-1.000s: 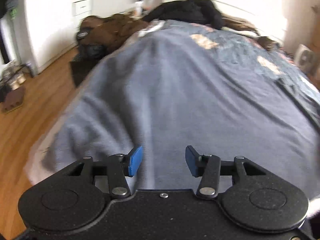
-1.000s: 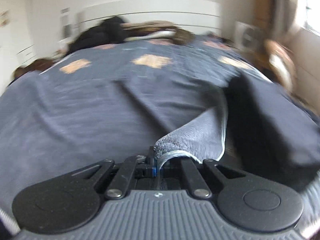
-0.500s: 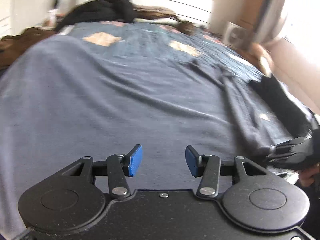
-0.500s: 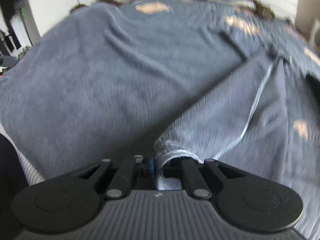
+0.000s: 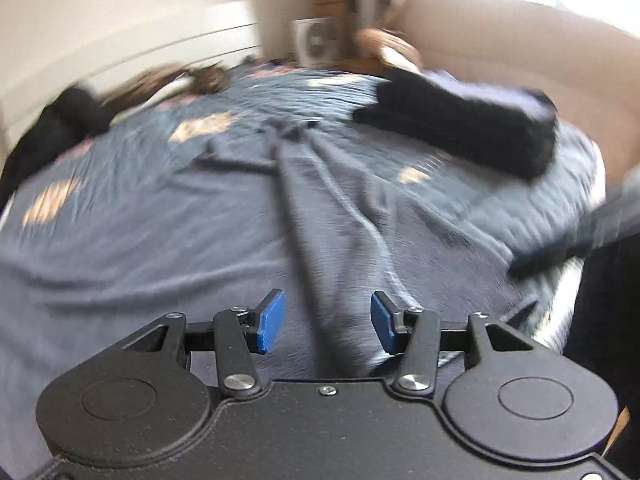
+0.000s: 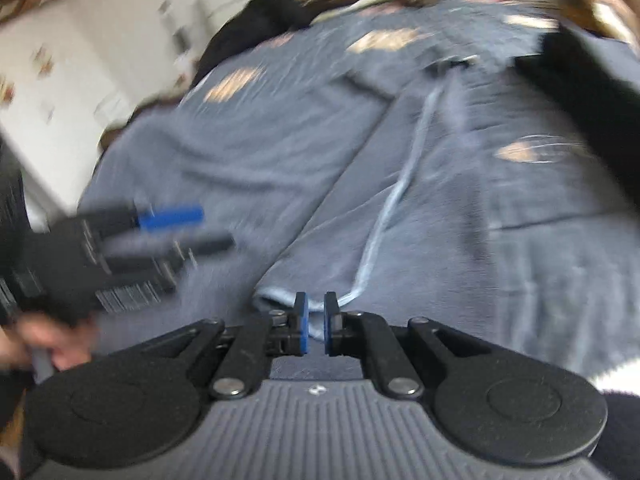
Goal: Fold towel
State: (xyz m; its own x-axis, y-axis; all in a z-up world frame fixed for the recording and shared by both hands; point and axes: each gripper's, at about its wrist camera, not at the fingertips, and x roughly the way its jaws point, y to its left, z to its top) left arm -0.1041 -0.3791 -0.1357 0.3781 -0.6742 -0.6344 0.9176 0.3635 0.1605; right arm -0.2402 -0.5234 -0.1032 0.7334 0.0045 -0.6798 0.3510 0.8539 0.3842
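Note:
A grey-blue towel (image 5: 160, 240) is spread over the bed, with a flap (image 6: 360, 220) folded across it and a pale hem (image 6: 400, 184) along the flap's edge. My right gripper (image 6: 315, 320) is shut on the flap's near corner, and a strip of hem shows between its blue pads. My left gripper (image 5: 326, 322) hangs open just above the fold ridge (image 5: 312, 200), not pressing on it. In the right wrist view the left gripper (image 6: 172, 228) appears blurred at the left, held by a hand (image 6: 40, 340).
A patterned blue bedspread with tan patches (image 5: 200, 128) lies under the towel. A black garment (image 5: 460, 128) sits at the far right of the bed and dark clothes (image 5: 60, 120) at the far left. A white fan (image 5: 318, 40) and the headboard (image 5: 160, 52) stand behind.
The left gripper swept right across the bed to beside the right gripper, still open. The right gripper kept its hold on the towel corner, and the flap is now stretched out long.

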